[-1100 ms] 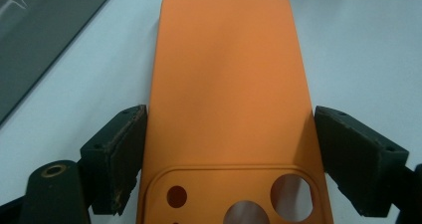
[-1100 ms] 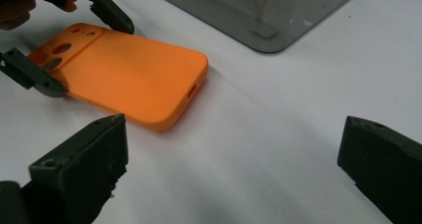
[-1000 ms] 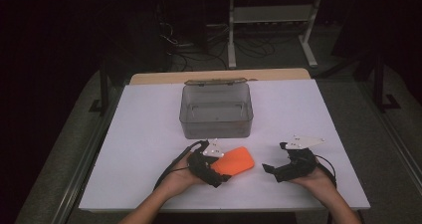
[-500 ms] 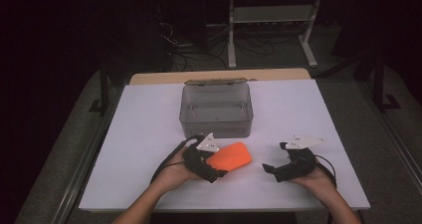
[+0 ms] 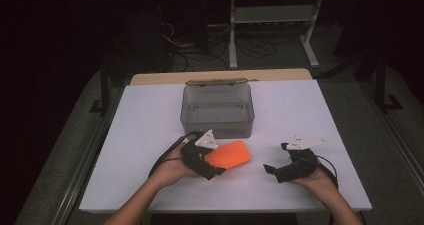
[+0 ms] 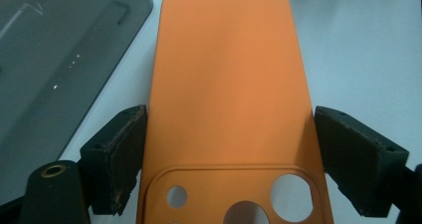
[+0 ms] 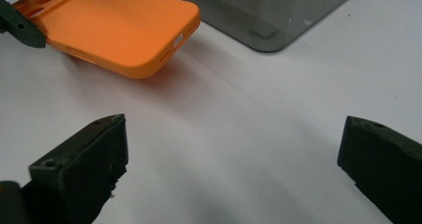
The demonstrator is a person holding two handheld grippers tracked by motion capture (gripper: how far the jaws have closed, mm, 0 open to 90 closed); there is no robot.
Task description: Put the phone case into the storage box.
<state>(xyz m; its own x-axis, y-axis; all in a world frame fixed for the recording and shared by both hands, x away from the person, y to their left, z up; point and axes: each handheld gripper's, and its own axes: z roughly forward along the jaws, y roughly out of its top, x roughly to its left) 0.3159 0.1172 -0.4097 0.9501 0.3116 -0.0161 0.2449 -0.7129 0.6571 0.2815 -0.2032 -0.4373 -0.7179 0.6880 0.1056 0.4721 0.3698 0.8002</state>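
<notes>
Orange phone case [image 5: 227,155] sits near the middle of the tabletop [image 5: 150,115], toward the front edge and just in front of the grey translucent box [image 5: 217,110]; in the right gripper view its far end looks lifted slightly off the surface, with a shadow beneath. Left gripper [image 6: 226,149] straddles the case at the camera-cutout end, a jaw on each long side; left pad touches the edge, right pad sits at or just off the other edge, so I judge it gripped across its width, though the contact on that side is not certain. Right gripper [image 7: 234,169] rests near the front right of the tabletop, jaws spread wide with nothing between them. Handling judgement: the case is an empty shell, so very light; probably soft silicone or thin plastic, matte and not slippery; the side walls likely flex inward if squeezed hard, most of all beside the cutouts; a gentle hold across the width, nearer mid-length, should be steadier; not fragile.
</notes>
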